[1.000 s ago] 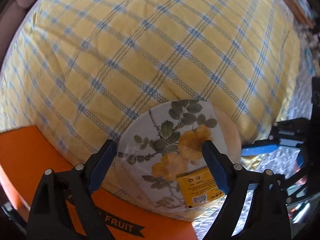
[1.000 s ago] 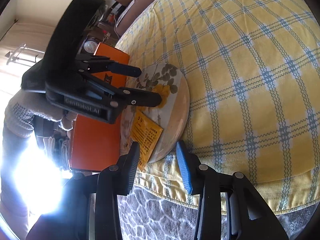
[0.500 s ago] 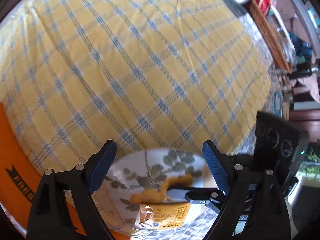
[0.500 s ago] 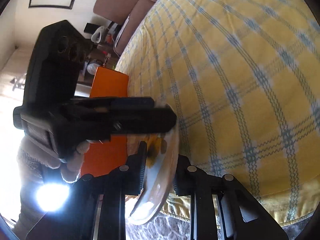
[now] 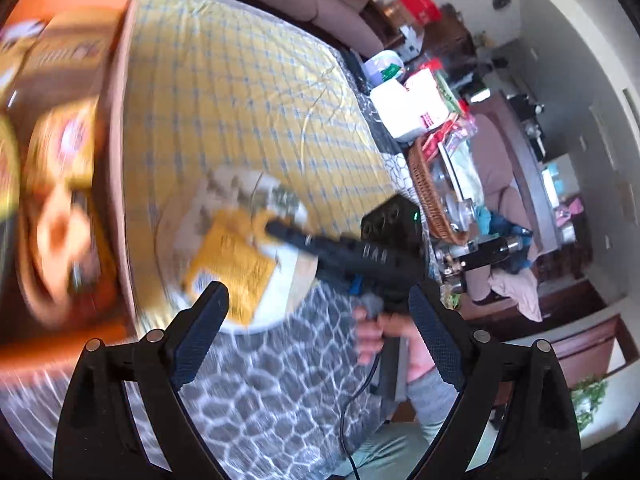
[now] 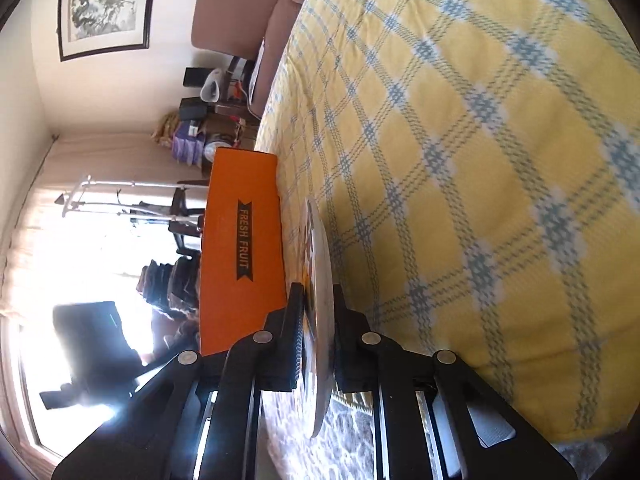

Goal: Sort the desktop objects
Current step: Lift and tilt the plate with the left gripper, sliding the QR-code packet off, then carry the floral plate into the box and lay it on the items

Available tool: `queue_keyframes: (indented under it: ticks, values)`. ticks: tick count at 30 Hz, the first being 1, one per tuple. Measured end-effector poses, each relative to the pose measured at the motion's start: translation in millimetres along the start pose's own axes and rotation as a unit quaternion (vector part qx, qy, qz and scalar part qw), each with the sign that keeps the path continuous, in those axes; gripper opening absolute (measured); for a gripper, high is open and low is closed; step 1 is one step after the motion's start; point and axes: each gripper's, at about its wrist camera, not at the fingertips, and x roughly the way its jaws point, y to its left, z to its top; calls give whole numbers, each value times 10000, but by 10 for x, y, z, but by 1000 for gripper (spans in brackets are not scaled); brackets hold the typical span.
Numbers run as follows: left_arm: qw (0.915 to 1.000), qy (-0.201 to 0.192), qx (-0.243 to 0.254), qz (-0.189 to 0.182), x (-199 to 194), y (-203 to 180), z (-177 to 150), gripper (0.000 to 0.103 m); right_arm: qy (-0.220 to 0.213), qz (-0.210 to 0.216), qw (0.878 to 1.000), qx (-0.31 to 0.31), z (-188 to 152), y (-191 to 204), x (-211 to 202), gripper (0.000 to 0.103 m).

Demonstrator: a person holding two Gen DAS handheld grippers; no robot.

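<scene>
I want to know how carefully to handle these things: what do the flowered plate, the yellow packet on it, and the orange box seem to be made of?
The plate looks like glazed ceramic or melamine: thin, rigid rim with a glossy printed face; which one is unclear. The yellow packet seems to be flexible printed foil or plastic film, lying flat. The orange box looks like matte printed cardboard with sharp folded edges.

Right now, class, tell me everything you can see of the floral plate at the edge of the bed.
The floral plate is round, thin and glossy, apparently white ceramic, printed with grey-green leaves and yellow flowers. It sits at the near edge of the yellow checked bedspread, overhanging the patterned rug, beside the orange box. A yellow sachet lies on it. The right tool is closing on its rim, which sits edge-on between the jaws. The left tool hangs open, apart from it.
</scene>
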Motion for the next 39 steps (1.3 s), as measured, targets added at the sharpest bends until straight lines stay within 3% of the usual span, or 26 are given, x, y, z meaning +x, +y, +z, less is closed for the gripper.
queue_keyframes:
  ticks: [7,10,16,20,22,24,26,33,39]
  values:
    - [9965,-229,-746,-298,448,242,-451,91,-91,-9,9999,105,-52,-6,-136,11]
    - [9889,-440,-1334,-494,546,481,-549,91,-128,-37,9998,114,-71,17,-174,11]
    - [9719,-841,-2019,-867,686,857,-549,91,-74,-142,9999,51,-111,10,-204,12]
    - [9699,-1017,-1991,-965,730,846,-497,90,-18,-175,9998,-10,-134,28,-211,11]
    - [9703,-1067,-1941,-973,745,850,-501,79,-5,-148,9999,-32,-151,69,-209,11]
    - [9712,-997,-1938,-967,791,869,-512,56,14,-67,10000,-67,-196,109,-235,11]
    - [9723,-906,-1948,-918,859,892,-528,48,60,-116,9996,-267,-256,216,-245,11]
    - [9832,-1009,-1413,-556,834,738,-554,45,103,-786,9916,-1023,-448,419,-240,13]
    - [9913,-1169,-605,-29,692,481,-602,45,8,-990,9862,-1330,-648,460,-287,19]
